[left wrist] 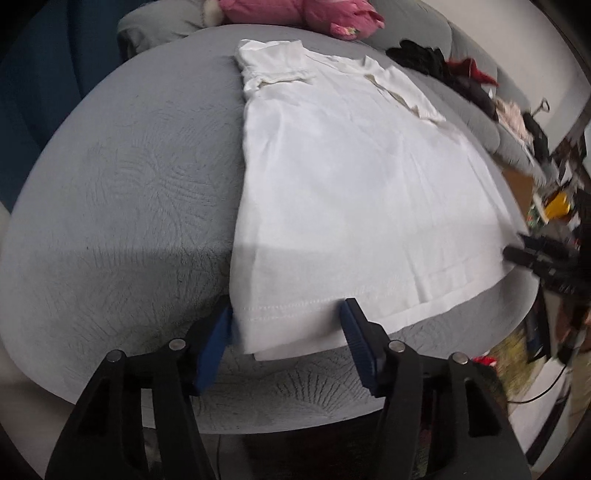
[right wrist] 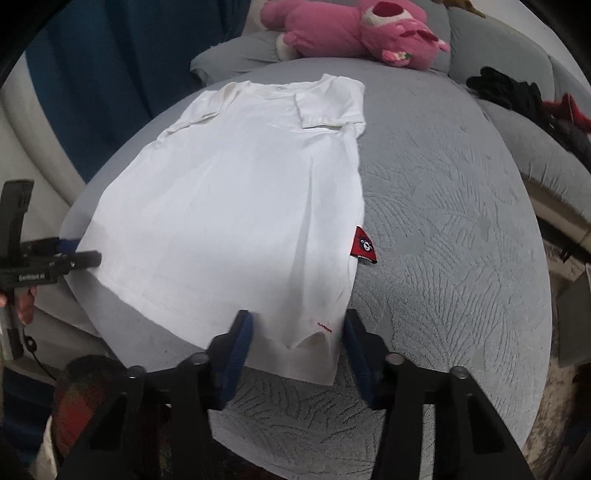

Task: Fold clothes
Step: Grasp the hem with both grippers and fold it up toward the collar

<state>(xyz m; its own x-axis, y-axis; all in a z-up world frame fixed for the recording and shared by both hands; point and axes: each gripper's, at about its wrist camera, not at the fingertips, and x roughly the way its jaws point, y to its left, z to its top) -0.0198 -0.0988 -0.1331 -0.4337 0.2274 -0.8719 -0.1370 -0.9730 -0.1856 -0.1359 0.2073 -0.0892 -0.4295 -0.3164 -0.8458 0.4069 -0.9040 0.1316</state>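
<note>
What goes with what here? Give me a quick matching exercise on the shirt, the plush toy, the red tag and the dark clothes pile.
Things:
1. white T-shirt
2. pink plush toy
3. red tag
4. dark clothes pile

Places:
A. sticking out from the shirt's side seam
B. spread flat on the grey cover, sleeves folded in
C. at the far end, beyond the collar
D. heaped far right, away from the shirt

Pairs: 1-B, 2-C, 3-A, 4-D
</note>
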